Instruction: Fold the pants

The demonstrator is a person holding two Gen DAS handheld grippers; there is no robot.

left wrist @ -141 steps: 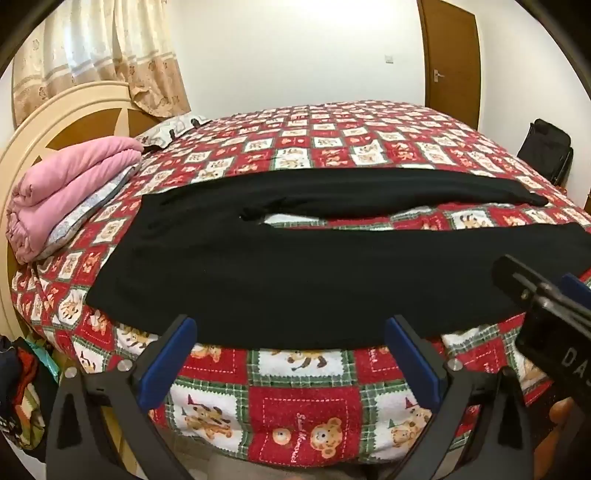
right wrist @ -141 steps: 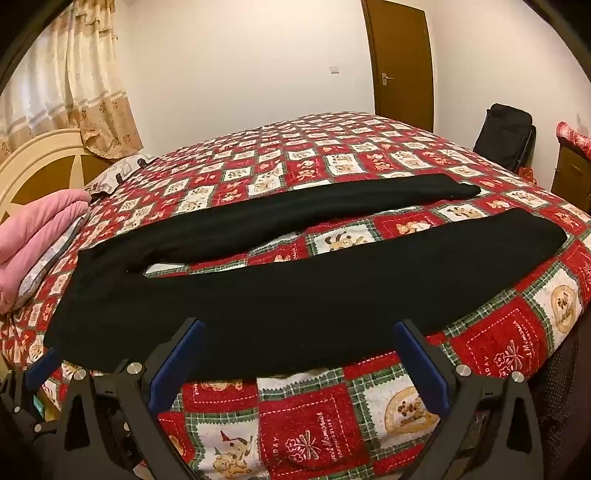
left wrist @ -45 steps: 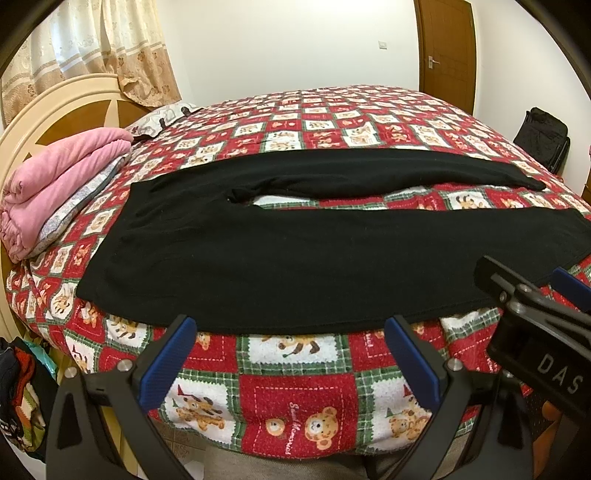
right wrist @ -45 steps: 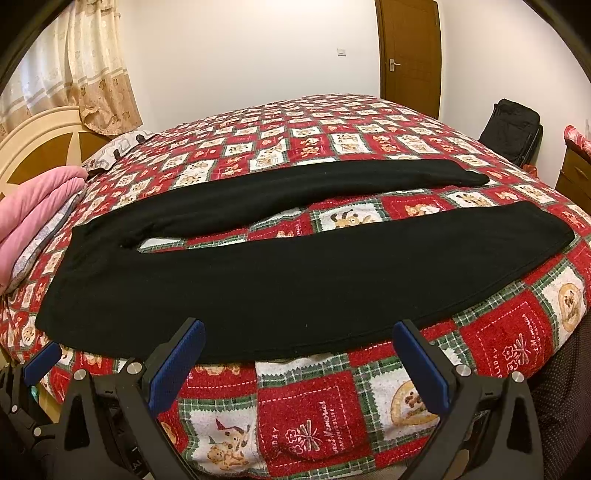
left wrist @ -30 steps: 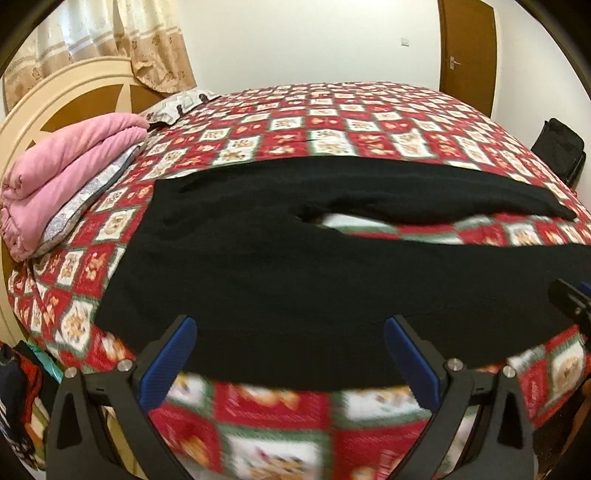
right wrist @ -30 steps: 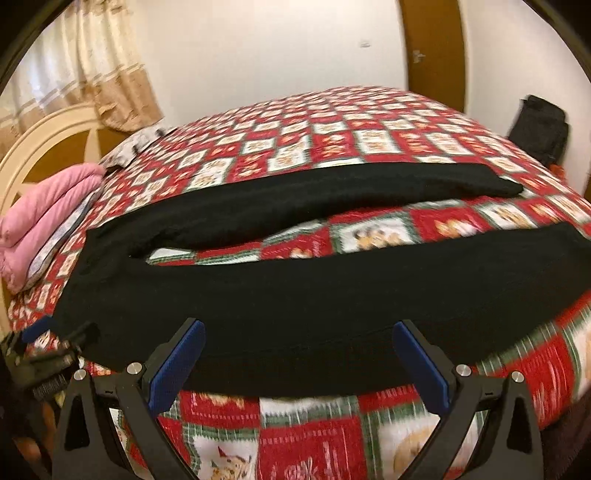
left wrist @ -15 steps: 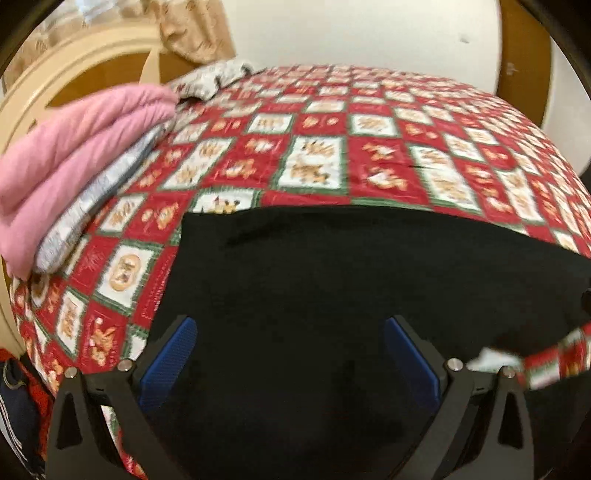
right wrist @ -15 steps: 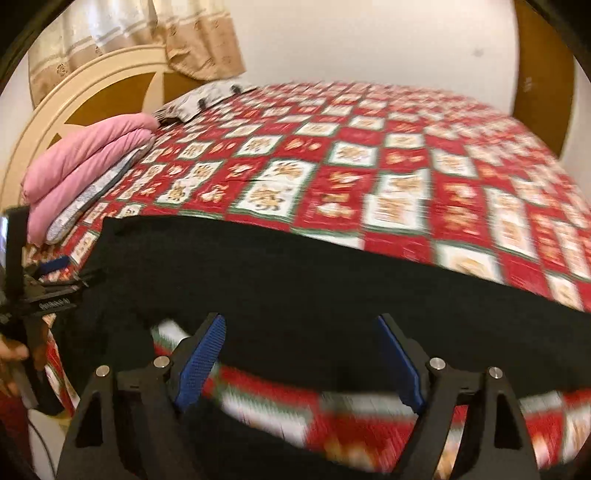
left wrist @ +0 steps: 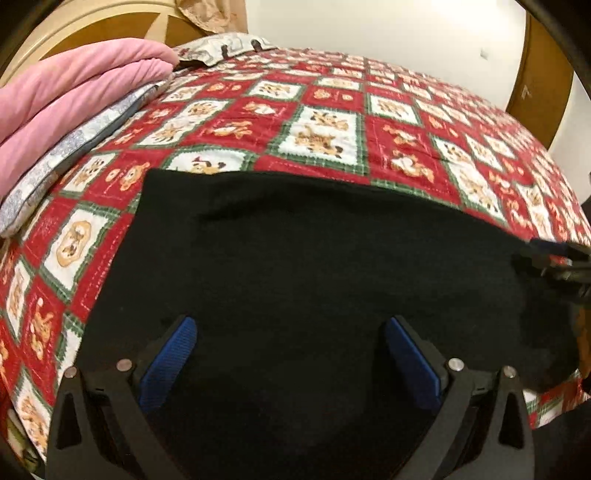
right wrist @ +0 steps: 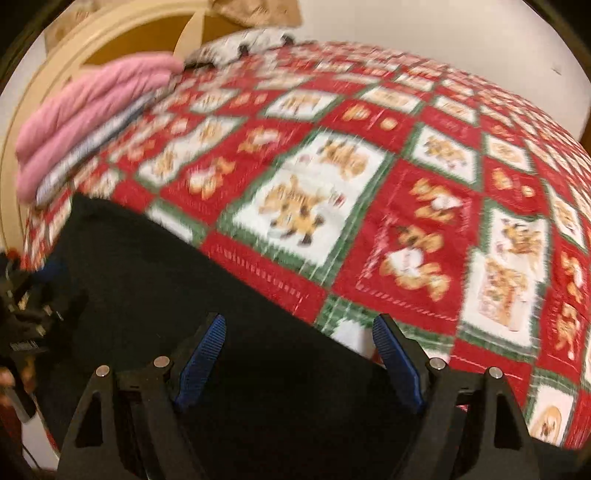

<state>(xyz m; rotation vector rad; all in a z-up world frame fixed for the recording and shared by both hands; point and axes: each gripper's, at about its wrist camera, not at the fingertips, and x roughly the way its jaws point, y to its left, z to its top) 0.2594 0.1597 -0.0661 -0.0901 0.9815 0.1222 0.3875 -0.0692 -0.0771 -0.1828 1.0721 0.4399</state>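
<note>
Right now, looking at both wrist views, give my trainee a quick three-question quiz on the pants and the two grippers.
1. True or false: the left gripper has its jaws shut on the pants.
2. Multiple choice: what lies near the headboard? A) a pink blanket B) a blue towel C) a green cushion
3. Fill in: the pants are ____ in colour and lie on the quilt.

Key
1. False: the jaws stand wide apart over the cloth, and the right gripper is open too.
2. A
3. Black
</note>
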